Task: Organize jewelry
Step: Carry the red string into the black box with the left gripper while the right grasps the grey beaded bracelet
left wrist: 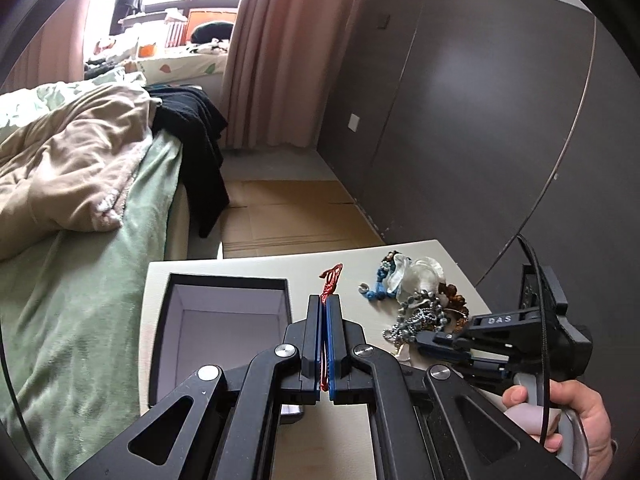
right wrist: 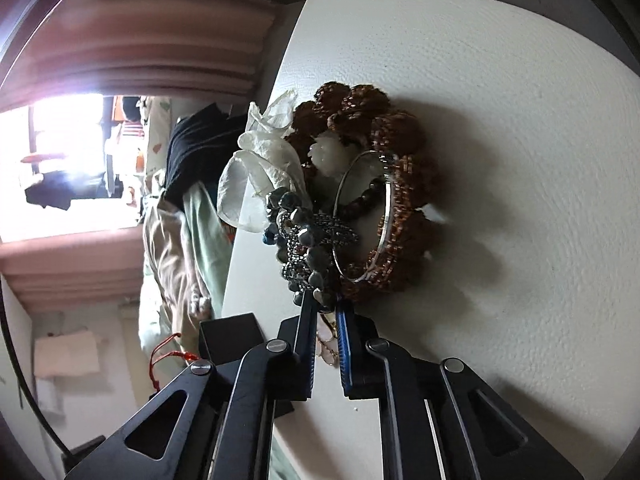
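Two fisheye views are looking along handheld grippers over a pale bedside table (left wrist: 280, 268). In the left wrist view, the left gripper (left wrist: 325, 300) is pressing its two blue-lined jaws together on a red cord ornament (left wrist: 330, 278), whose knotted end is sticking out past the fingertips above the tabletop. Just to the left of that gripper, a black jewelry box (left wrist: 224, 320) with a pale lilac lining is sitting open on the table.

To the right, a tangled jewelry pile (left wrist: 420, 296) is lying on the table: blue beads, grey metallic beads, brown beads and a crumpled clear plastic bag (left wrist: 420, 272). The right gripper (left wrist: 418, 342) is reaching into the near edge of that pile from the right, and a hand (left wrist: 572, 416) is wrapping around its handle.

The right wrist view is turned on its side. There, the right gripper (right wrist: 323, 308) is holding its jaws slightly apart, with its fingertips touching the grey bead necklace (right wrist: 304, 240) at the pile's edge; I cannot tell whether it is actually pinching anything. Beyond the grey beads, a thin silver bangle (right wrist: 362, 216) is resting against a chunky brown bead bracelet (right wrist: 400, 168).

A bed (left wrist: 80, 208) with a green blanket is standing to the left of the table, pink curtains (left wrist: 276, 52) are hanging beyond it.
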The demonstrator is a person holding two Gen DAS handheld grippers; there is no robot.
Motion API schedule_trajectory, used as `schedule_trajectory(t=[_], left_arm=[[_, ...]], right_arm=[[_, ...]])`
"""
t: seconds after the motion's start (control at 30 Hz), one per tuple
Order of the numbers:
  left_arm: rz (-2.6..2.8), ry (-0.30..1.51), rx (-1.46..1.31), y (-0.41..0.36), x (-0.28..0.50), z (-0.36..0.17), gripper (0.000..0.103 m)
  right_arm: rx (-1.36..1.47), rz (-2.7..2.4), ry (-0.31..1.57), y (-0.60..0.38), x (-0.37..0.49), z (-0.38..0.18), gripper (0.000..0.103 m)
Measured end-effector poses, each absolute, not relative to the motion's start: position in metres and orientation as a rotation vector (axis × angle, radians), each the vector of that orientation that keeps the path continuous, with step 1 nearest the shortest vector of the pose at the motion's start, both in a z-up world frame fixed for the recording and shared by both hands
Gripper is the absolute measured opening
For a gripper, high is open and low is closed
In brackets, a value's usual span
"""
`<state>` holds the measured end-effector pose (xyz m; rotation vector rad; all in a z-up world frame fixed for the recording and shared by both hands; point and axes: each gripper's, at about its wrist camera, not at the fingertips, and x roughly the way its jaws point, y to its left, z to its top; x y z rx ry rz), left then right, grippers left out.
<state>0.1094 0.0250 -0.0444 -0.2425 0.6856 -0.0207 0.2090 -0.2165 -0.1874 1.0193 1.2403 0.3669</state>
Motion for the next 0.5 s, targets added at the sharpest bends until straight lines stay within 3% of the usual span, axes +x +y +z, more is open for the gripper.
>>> schedule_trajectory(t=[0.5], left_arm=[[0.036, 0.637, -0.292, 0.058, 0.099, -0.028, 0.001]], right_arm=[[0.899, 0.571, 1.038, -0.194, 0.195, -0.120, 0.011]])
